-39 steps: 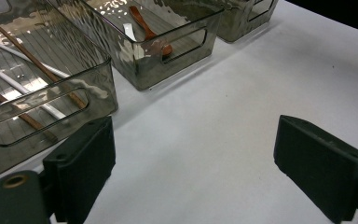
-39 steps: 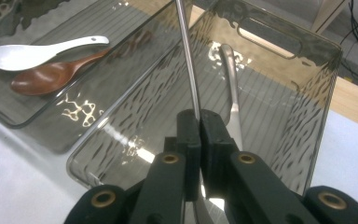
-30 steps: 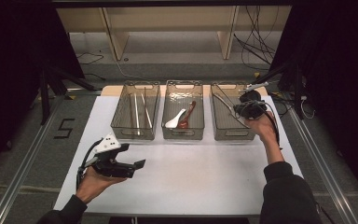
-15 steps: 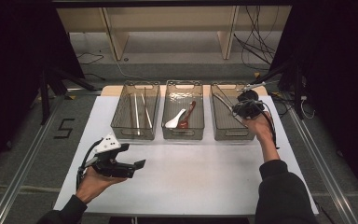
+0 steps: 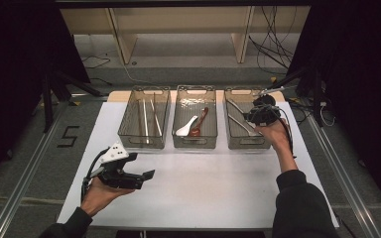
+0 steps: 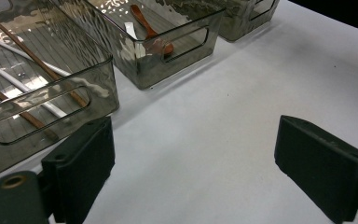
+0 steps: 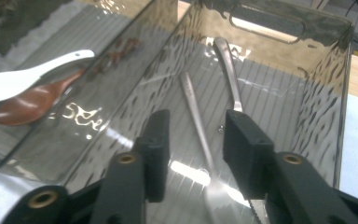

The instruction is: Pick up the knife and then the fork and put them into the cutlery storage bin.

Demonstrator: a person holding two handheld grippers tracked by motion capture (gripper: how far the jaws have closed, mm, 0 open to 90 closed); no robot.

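Three smoky clear bins stand in a row at the back of the white table [image 5: 203, 198]. The left bin [image 5: 144, 141] holds chopsticks [image 6: 37, 65]. A white spoon [image 5: 186, 126] and a brown spoon [image 5: 201, 121] lie in the middle bin [image 5: 194, 141]. Two metal cutlery pieces [image 7: 193, 100] lie in the right bin [image 5: 248, 144]. My right gripper [image 7: 198, 140] hangs over that bin, its jaws apart on either side of one metal handle and holding nothing. My left gripper [image 6: 191, 154] stands wide open above the bare table in front of the left bin, also seen from above [image 5: 146, 174].
Cables [image 5: 273, 44] trail on the floor behind the table, near a wooden shelf frame [image 5: 178, 20]. Metal rails run along both sides of the table. A "5" mark [image 5: 69, 136] is on the floor at the left.
My right gripper has shifted slightly left and lower over the right bin. The left gripper has stayed in place.
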